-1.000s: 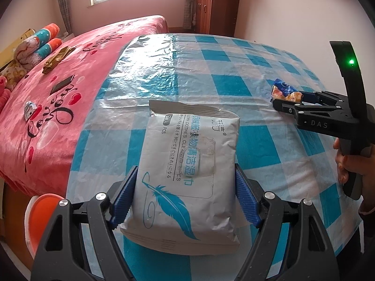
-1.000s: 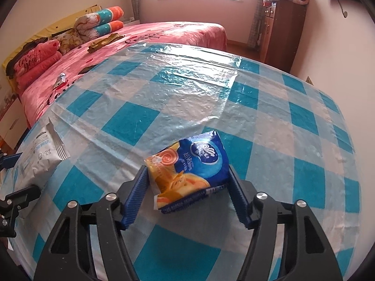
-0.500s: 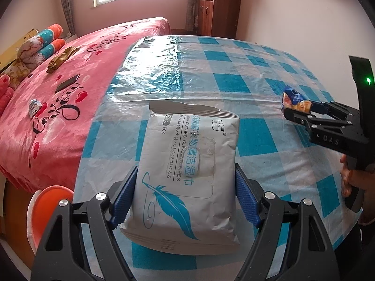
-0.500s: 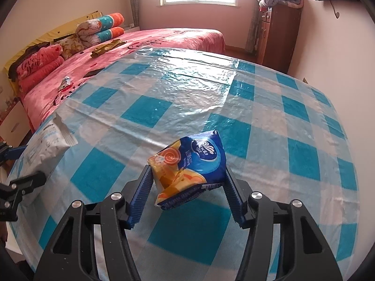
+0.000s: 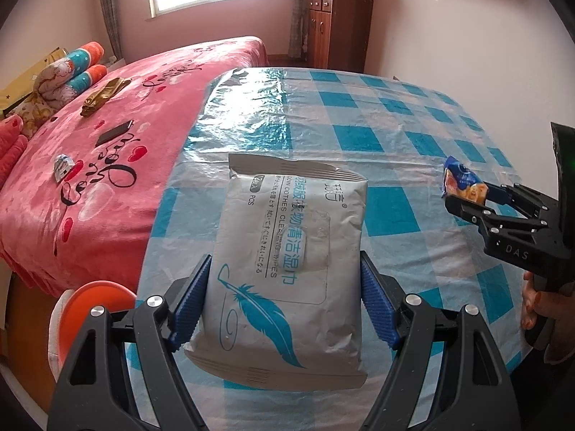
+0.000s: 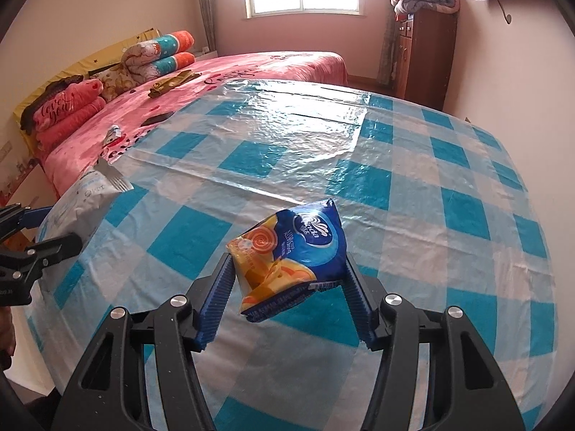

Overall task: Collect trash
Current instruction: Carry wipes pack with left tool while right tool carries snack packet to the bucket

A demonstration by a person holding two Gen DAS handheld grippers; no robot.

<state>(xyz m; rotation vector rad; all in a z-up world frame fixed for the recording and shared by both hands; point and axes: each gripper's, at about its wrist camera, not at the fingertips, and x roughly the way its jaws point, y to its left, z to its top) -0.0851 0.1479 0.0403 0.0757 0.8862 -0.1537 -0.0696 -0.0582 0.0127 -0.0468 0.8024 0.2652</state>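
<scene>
My left gripper [image 5: 284,287] is shut on a grey wet-wipes pack [image 5: 287,251] with a blue feather print, held above the checked table [image 5: 359,136]. Both blue pads press its long sides. My right gripper [image 6: 287,283] is shut on a small blue and orange tissue packet [image 6: 291,255], lifted clear of the table [image 6: 413,197]. The right gripper with its packet [image 5: 463,183] also shows at the right edge of the left wrist view. In the right wrist view the wipes pack [image 6: 79,201] and left gripper's fingers [image 6: 43,248] show at the left edge.
A blue and white checked plastic cloth covers the table. Left of it lies a pink bed [image 5: 90,165] with a phone [image 5: 113,133] and small items on it. An orange stool [image 5: 93,305] stands by the table's near left corner. A wooden cabinet [image 5: 337,28] stands against the far wall.
Both grippers have pulled back toward the table's near edge and risen a little with their packs. The right jaws tightened slightly on the tissue packet, which now hangs off the cloth.
</scene>
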